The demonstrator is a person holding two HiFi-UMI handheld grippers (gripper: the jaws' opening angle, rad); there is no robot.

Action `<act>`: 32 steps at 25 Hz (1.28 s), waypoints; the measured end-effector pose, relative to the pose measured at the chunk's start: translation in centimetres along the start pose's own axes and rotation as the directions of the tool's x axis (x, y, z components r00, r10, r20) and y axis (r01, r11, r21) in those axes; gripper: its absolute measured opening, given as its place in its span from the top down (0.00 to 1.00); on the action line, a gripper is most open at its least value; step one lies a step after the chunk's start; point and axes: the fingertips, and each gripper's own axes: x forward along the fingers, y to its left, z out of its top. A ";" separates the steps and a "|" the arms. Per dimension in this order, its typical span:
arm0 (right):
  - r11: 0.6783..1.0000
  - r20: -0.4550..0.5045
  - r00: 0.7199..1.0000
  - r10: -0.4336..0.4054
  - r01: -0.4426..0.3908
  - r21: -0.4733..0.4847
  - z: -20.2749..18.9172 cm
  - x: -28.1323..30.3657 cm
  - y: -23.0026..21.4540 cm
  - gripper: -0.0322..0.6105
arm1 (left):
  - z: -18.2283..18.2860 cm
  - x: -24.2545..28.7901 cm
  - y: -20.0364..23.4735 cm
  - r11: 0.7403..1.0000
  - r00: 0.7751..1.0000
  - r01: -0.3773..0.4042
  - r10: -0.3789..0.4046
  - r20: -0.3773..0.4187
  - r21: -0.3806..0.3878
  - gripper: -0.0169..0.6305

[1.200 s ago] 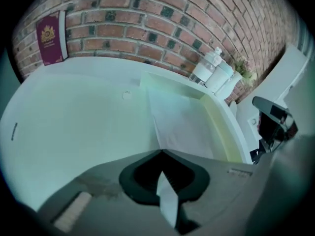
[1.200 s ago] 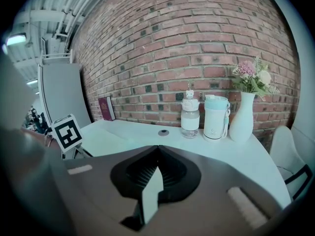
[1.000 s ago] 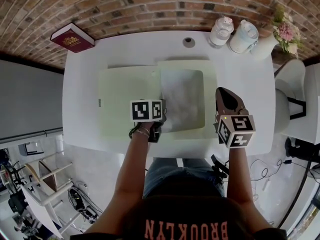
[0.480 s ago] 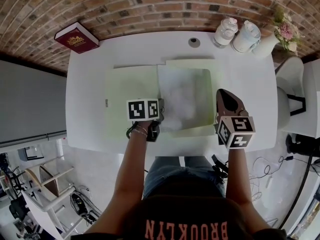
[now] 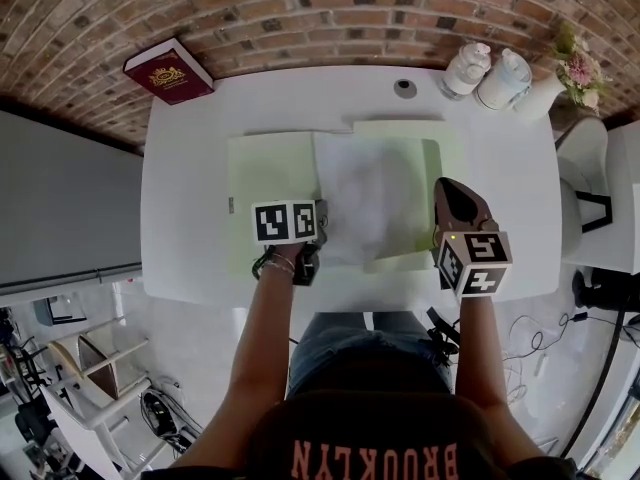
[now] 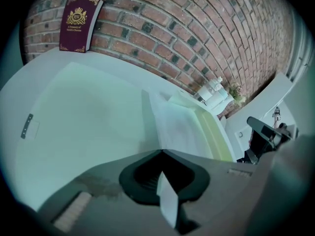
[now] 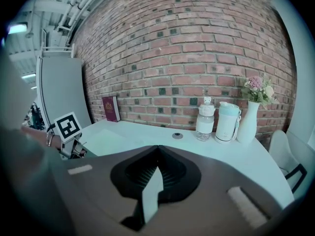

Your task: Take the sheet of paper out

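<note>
Operator: Left end of the table, what's logged?

Annotator: Red book (image 5: 168,71) at the far left corner of the white table (image 5: 185,228), propped against the brick wall. Next comes the pale green folder (image 5: 265,183), lying open and flat in front of you.

Operator: And the left gripper?

Annotator: Your left gripper (image 6: 161,152) sits at the folder's middle, jaws closed right down on the near left corner of the sheet of paper (image 5: 370,203). The sheet lies over the folder's right half, with green showing along its far and right sides.

Operator: Right gripper?

Annotator: Your right gripper (image 7: 157,149) has its jaws pressed together with nothing in them. It hangs above the table just right of the folder, apart from the sheet, and aims toward the wall.

Operator: Anything further right?

Annotator: Back by the wall you've got a small round disc (image 5: 405,88), then two pale bottles (image 5: 468,68) side by side, then a white vase (image 5: 545,93) with pink flowers (image 5: 580,63). A white chair (image 5: 585,158) stands off the table's right end.
</note>
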 end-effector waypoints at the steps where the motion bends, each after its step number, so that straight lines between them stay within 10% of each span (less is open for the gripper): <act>1: 1.000 0.001 1.000 0.000 0.000 -0.003 0.1 0.1 0.4 0.95 | 0.1 -0.3 0.4 1.000 1.000 0.001 -0.001 0.002 0.000 0.97; 32: 0.999 0.034 0.999 0.034 -0.033 -0.038 1.7 2.2 12.5 0.95 | 1.4 -8.9 11.3 1.000 0.998 -0.028 0.028 0.064 0.007 0.97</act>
